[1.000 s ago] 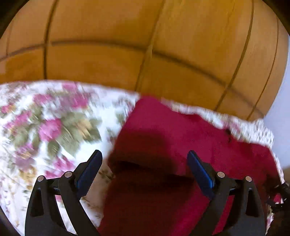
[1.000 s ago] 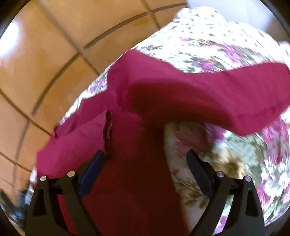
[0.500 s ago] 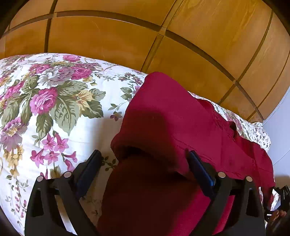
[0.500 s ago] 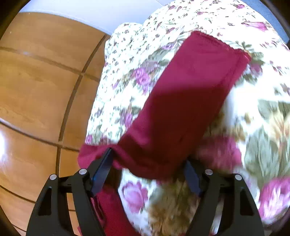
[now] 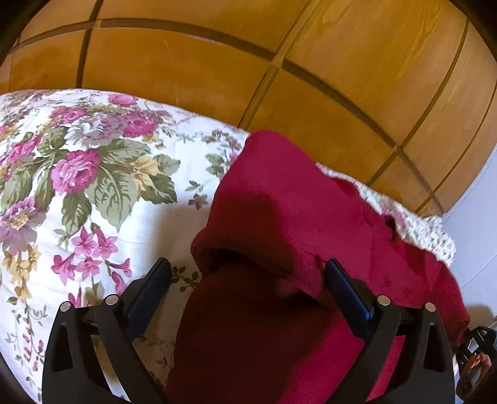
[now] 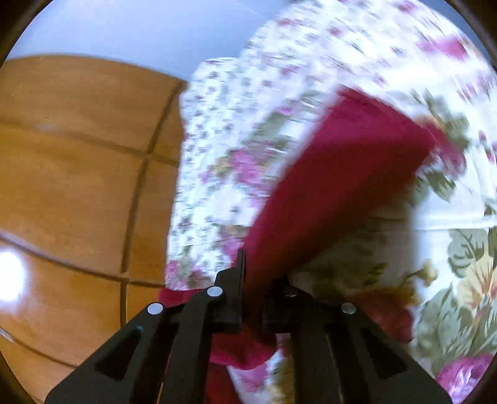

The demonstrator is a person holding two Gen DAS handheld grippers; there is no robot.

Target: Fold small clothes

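On the left, the left gripper hangs over a bed covered with a floral bedspread, its two black fingers spread wide. The blue pad of its left finger stands over bare printed cloth, clear of the garment. Between the fingers lies the dark red garment, its near part doubled over so that a rolled fold runs across the gap. The pad of the right finger sits against or just beside that fold; whether it presses the fabric cannot be told, and nothing is pinched. The garment stretches away along the bed's far edge toward the far right corner, where the bedspread shows a smaller flower print. Beyond that edge is a floor of orange-brown tiles with dark joints.

On the right, the right gripper has its jaws pressed together on an end of the same red garment, which bunches up between the fingers and spills below them. From that pinch the cloth rises as a taut band across the bedspread. This view is blurred. The tiled floor fills its left side, past the bed's edge, with a pale wall above.
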